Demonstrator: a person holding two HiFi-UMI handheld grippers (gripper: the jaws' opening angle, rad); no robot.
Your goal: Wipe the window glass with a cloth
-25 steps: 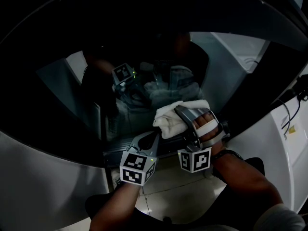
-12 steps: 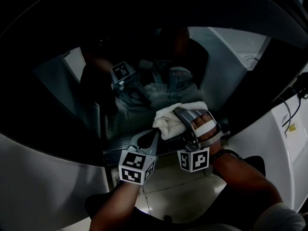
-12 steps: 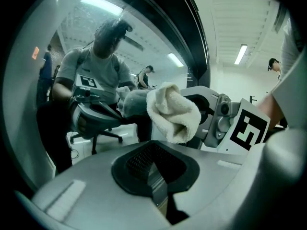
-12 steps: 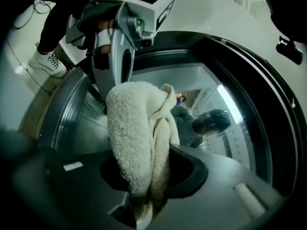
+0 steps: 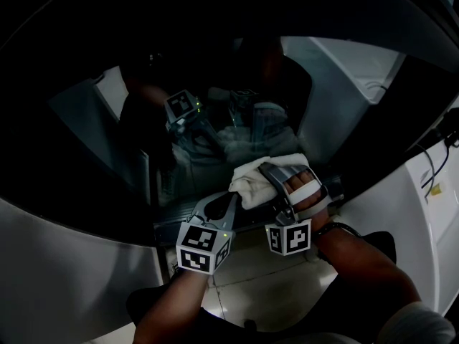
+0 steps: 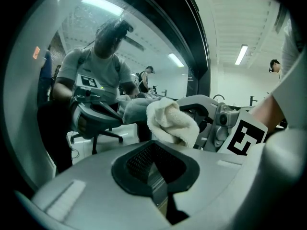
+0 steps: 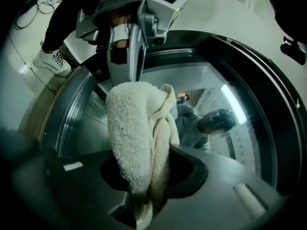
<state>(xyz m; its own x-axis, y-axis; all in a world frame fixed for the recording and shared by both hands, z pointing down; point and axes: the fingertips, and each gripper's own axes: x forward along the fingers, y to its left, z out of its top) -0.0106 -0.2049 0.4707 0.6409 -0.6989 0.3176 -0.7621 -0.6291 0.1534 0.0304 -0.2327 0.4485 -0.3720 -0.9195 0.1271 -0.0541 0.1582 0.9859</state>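
Holding a bunched white cloth point(image 7: 139, 143) up at the lower part of the round window glass point(image 5: 107, 142), right gripper point(image 7: 144, 200) fingers clamped on its folds. Hovering just left of the cloth, below the glass: left gripper point(image 6: 156, 176), fingers together, nothing between. Mirrored in the glass: a seated person point(image 6: 100, 61). Cannot tell whether cloth and glass touch.

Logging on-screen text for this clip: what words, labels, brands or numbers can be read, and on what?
None can be read.
Marker cubes: square patterns only, no letters.
Yellow tag on the white panel: too small.
Orange patch, left gripper view: blurred.
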